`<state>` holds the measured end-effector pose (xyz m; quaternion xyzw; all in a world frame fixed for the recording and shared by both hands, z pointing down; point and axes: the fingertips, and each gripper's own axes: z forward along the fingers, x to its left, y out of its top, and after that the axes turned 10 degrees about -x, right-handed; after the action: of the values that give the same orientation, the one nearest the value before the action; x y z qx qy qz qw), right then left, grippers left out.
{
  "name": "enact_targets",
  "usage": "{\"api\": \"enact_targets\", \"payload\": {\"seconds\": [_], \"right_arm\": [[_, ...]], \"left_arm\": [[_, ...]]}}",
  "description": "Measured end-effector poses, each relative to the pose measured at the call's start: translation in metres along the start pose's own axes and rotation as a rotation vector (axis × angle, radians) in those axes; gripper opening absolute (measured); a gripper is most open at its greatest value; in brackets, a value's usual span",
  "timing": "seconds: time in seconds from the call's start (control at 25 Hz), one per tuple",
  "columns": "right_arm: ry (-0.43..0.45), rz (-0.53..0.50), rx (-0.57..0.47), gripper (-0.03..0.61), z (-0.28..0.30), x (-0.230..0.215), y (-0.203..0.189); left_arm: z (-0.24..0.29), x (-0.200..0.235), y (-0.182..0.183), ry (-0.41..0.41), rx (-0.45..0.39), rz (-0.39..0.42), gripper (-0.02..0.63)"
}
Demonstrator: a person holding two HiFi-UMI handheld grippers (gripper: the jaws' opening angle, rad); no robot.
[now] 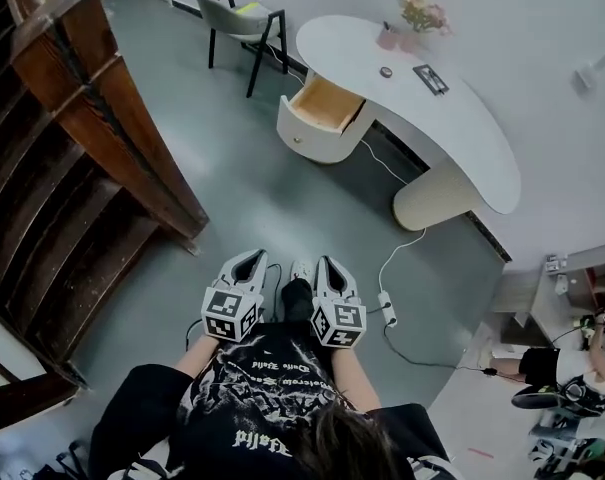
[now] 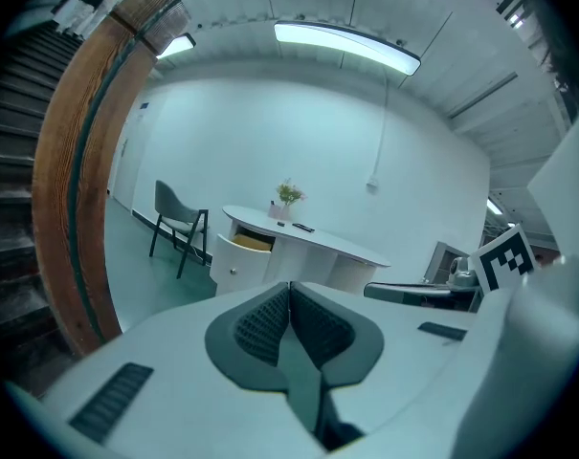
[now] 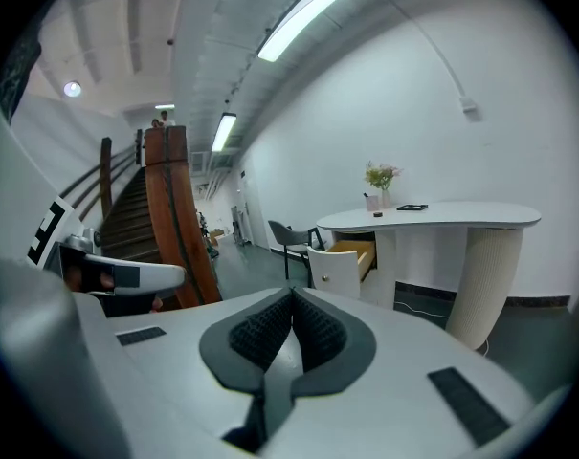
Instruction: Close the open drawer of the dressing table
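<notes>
The white curved dressing table (image 1: 452, 118) stands against the far wall. Its rounded drawer (image 1: 320, 118) is pulled out and shows a wooden inside. The same open drawer appears small and distant in the left gripper view (image 2: 243, 249) and in the right gripper view (image 3: 345, 261). My left gripper (image 1: 250, 260) and right gripper (image 1: 327, 265) are held side by side in front of my body, well short of the table and pointing toward it. Both are shut, pads together, with nothing between them: the left gripper (image 2: 290, 290) and the right gripper (image 3: 292, 299).
A dark wooden staircase (image 1: 82, 148) rises on the left. A grey chair (image 1: 240, 23) stands beyond the drawer. Flowers (image 1: 422, 13) and a dark flat device (image 1: 430, 78) rest on the tabletop. A white cable and power strip (image 1: 387, 308) lie on the floor at right. A person (image 1: 567, 363) sits at the far right.
</notes>
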<state>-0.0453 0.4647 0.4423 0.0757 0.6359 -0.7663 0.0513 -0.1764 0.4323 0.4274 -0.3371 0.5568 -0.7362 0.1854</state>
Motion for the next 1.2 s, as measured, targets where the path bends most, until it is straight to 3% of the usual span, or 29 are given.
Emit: {"api": "enact_targets", "payload": {"seconds": [0.56, 0.76, 1.04, 1.2], "right_arm": [[0.07, 0.032, 0.076, 0.026, 0.115, -0.063, 0.014], [0.142, 0.072, 0.088, 0.026, 0.156, -0.082, 0.023], [0.188, 0.051, 0.102, 0.026, 0.206, -0.123, 0.035], [0.206, 0.045, 0.108, 0.026, 0.228, -0.147, 0.041]], "left_arm": [[0.108, 0.032, 0.012, 0.07, 0.056, 0.009, 0.025], [0.149, 0.042, 0.023, 0.093, 0.047, -0.019, 0.025], [0.209, 0.045, 0.028, 0.139, 0.057, 0.001, 0.025], [0.237, 0.048, 0.031, 0.162, 0.044, -0.038, 0.025]]}}
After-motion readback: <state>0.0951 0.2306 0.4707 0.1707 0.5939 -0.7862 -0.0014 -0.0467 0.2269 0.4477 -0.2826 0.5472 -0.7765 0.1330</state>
